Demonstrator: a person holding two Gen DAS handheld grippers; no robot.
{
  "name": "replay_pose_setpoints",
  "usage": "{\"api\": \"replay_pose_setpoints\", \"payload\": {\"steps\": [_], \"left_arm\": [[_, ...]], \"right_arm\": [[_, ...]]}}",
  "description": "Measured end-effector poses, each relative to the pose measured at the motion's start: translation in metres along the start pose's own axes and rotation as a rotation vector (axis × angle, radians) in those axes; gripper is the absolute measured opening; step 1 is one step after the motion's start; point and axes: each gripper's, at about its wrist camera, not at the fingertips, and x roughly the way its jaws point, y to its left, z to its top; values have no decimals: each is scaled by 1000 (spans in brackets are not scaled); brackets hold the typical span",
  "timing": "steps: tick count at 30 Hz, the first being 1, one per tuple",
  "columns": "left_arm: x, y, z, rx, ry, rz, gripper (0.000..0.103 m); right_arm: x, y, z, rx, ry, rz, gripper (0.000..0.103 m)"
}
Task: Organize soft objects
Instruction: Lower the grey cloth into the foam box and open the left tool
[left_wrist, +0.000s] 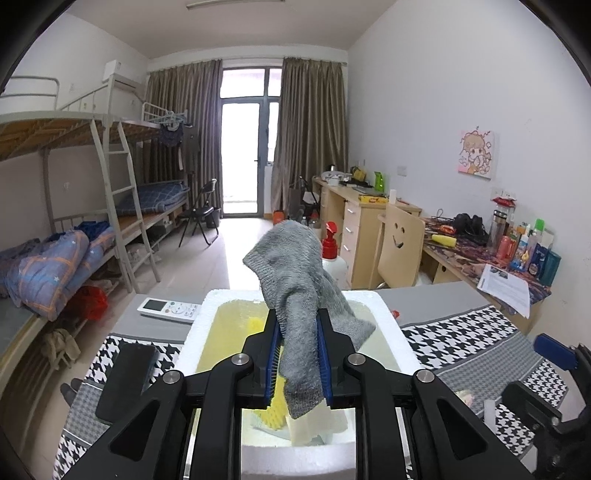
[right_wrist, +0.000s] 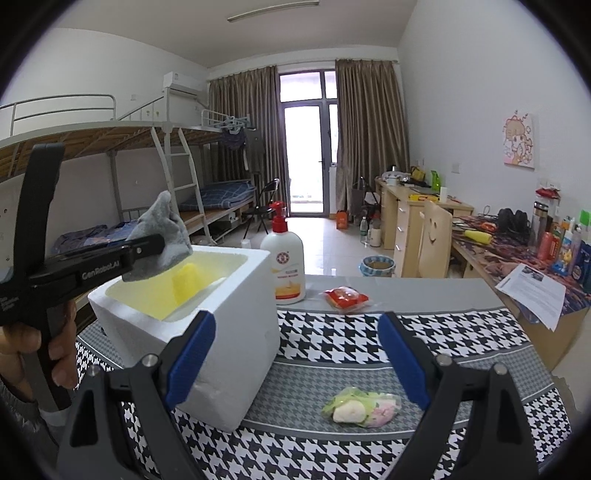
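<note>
while the left gripper's (left_wrist: 297, 354) jaws pinch the grey sock (left_wrist: 299, 280) hiding the foam box (right_wrist: 236, 332), the right gripper (right_wrist: 297, 354) gapes.

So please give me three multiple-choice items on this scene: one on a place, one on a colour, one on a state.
1. The grey sock is: A) above the white foam box; B) flat on the cloth; C) on the chair.
2. The lotion bottle's pump is: A) green; B) red; C) black.
3. The right tool is: A) shut on a packet; B) open and empty; C) holding the sock.

Answers: 1 A, the left tool holds it over the box. 2 B, the pump is red. 3 B, its pads stand wide apart.
</note>
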Motion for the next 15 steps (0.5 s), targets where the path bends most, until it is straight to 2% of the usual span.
{"api": "replay_pose_setpoints", "payload": {"steps": [2,3,5,7,15], "left_arm": [[1,0,1,9,-6,18,49],[0,0,1,8,-10,22,58],[-2,-1,1,2,-26,24,82],[-5,-3,1,4,-39,24,94],[-19,-10,1,1,-61,2,99]], "right_arm": [[-1,-3,-1,9,-2,-4,92],[-1,-4,-1,12,-2,-6,92],[-1,-8,-1,17,-2,-13,92],[0,-10,-1,21,-2,-16,92],[-6,-15,-3,31,-13,-22,92]]}}
